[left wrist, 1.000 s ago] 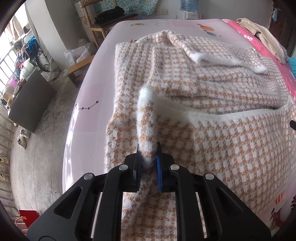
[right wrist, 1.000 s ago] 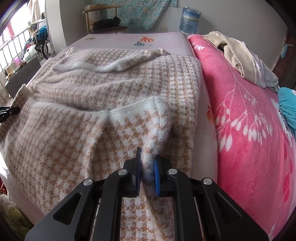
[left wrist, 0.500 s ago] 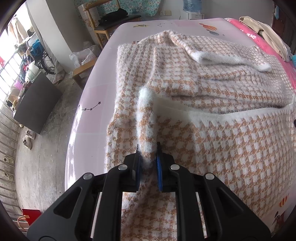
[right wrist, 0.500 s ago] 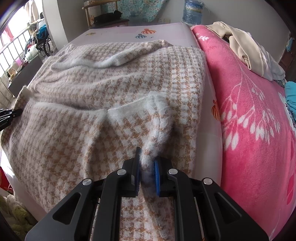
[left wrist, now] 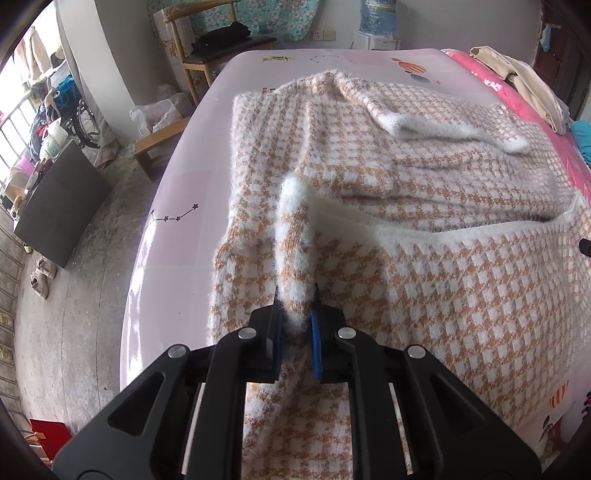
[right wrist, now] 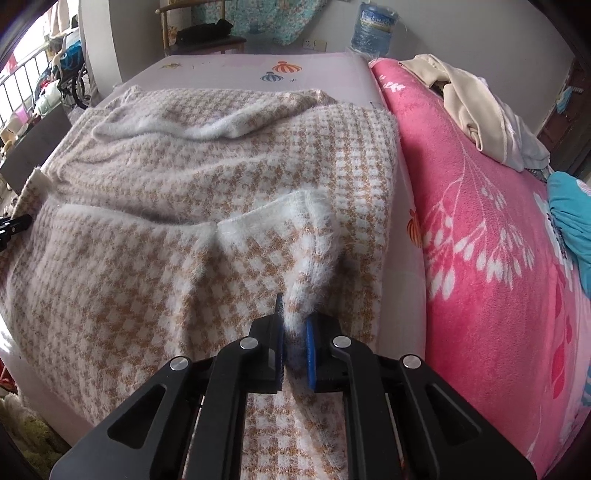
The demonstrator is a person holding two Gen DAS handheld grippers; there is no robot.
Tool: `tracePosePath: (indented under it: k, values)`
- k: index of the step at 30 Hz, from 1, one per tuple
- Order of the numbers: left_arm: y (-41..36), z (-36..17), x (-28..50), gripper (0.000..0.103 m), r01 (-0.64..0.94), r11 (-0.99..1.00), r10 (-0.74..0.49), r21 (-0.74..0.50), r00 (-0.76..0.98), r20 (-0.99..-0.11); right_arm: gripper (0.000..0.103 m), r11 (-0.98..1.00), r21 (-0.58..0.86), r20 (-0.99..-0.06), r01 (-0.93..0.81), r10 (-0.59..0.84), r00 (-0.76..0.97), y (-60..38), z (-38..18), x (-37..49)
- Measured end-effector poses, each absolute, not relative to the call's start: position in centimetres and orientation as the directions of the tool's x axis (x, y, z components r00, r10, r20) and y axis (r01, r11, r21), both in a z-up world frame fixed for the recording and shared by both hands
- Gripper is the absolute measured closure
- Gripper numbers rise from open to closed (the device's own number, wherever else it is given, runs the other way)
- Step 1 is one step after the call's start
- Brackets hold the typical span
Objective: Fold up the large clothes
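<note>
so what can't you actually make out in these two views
- Sweater near hem: left wrist view, cut off by the bottom edge and hidden behind the left gripper.
- Pinched fabric between the right gripper fingers: hidden by the pads.
- Right gripper in left wrist view: only a tip at the right edge.
- Water bottle label: too small.

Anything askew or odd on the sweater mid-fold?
Nothing damaged or spilled. The houndstooth sweater lies on the bed with one sleeve draped crookedly across the body, white cuff skewed. The folded-over hem sags in the middle between the left hand-held gripper and right hand-held gripper, both clamped on its corners.
</note>
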State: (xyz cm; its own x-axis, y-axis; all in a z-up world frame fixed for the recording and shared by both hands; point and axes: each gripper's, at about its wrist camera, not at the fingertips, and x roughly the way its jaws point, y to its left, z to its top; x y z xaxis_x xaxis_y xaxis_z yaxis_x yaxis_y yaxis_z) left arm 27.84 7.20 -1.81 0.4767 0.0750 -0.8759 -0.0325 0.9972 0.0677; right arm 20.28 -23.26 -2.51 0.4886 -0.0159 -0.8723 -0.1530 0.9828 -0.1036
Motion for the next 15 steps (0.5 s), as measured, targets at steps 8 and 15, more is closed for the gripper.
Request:
tracePosePath:
  k: [8,15]
  values:
    - [7.4,1.3,25.0,0.096,-0.019,0.998,0.056,0.056,0.593,-0.804,0.095,0.982,-0.139,-0.808,-0.129,-0.037,0.589,-23.4,2.7,17.1]
    - [7.6,5.5,20.7,0.096,-0.026,0.999,0.043,0.035,0.716,-0.696,0.095,0.988,-0.128,-0.726,-0.084,-0.036,0.687,-24.2,6.6,13.6]
